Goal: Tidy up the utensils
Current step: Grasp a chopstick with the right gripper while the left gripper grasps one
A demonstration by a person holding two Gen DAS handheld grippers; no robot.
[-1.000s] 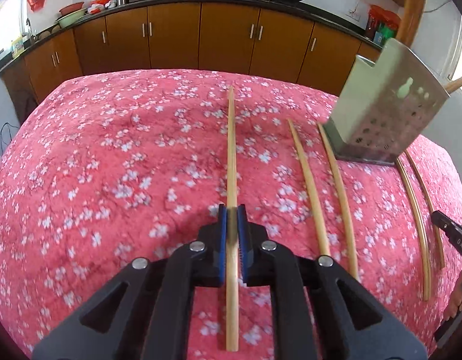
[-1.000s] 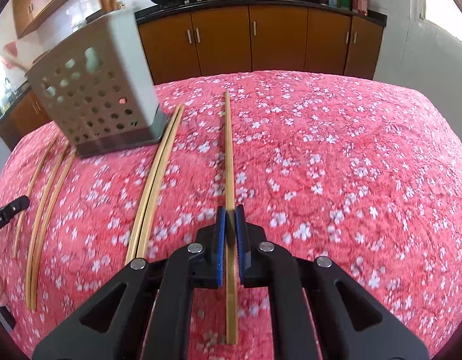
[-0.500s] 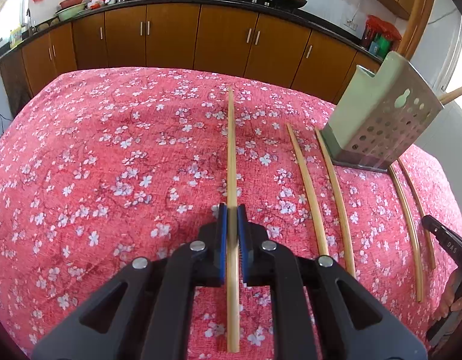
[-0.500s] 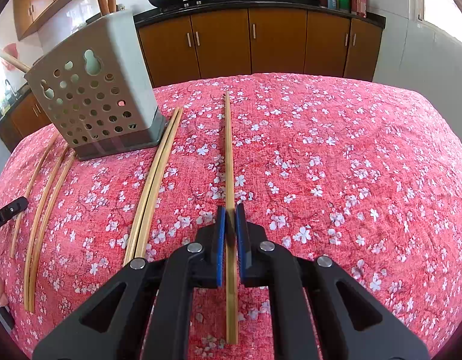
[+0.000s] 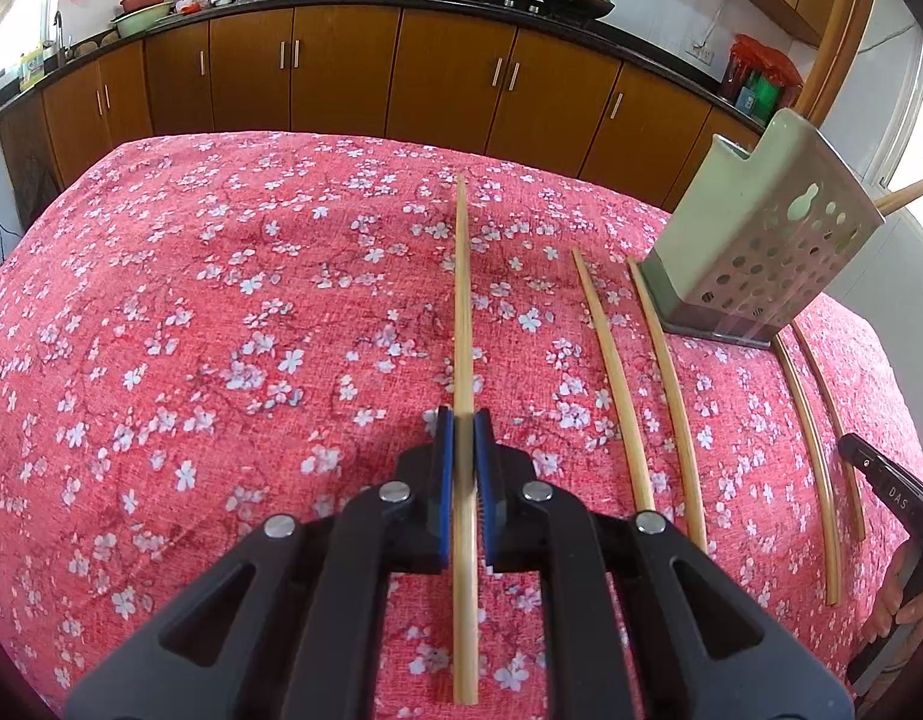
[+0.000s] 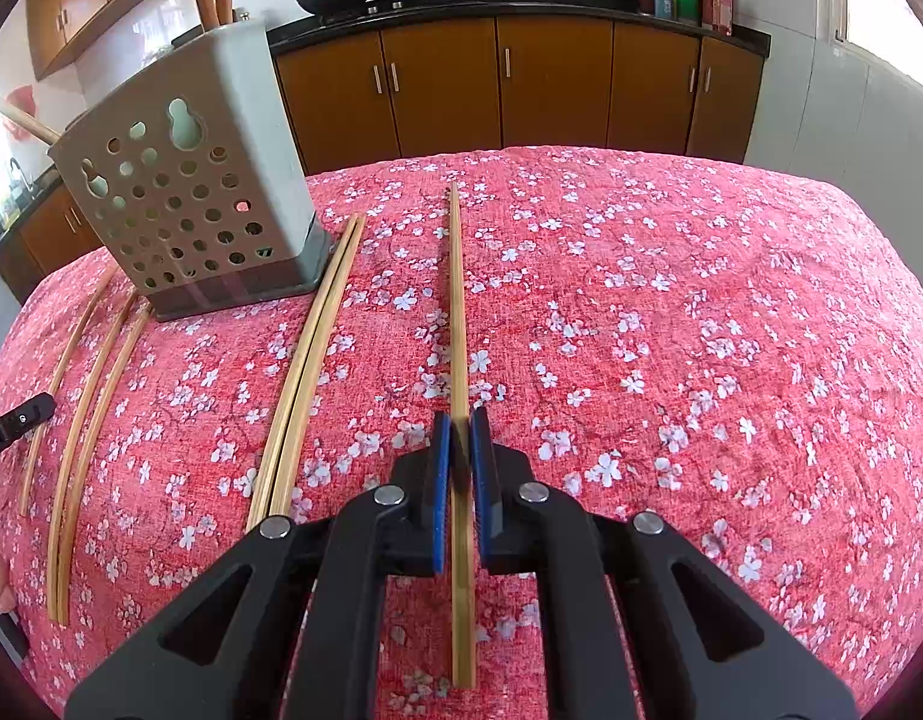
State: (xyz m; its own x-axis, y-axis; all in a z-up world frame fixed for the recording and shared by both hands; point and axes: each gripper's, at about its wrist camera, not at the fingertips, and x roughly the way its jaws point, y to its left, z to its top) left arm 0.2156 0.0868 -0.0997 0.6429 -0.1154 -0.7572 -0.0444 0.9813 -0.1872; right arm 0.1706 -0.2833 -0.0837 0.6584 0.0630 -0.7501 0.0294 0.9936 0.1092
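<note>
In the left wrist view, the left gripper (image 5: 463,450) is clamping its blue ribbed pads on a pale bamboo chopstick (image 5: 463,324) just behind the stick's middle. In the right wrist view, the right gripper (image 6: 459,450) is pinching a second chopstick (image 6: 458,312) the same way. Each stick is pointing away over the table (image 5: 161,312), which is wearing a red, coarse-woven cloth with white blossoms.

The sticks are smooth, thin and tapered, so they are likely to swivel in the pads; keeping the grip firm and tipping each one steeply before lowering it into the holder should be serving best.

Beyond the grippers, several loose chopsticks (image 6: 305,360) are lying side by side on the cloth, some slightly bowed. Toward the table's far edge, the grey perforated plastic holder (image 6: 191,198) is standing, with wooden handles poking from its top.
</note>
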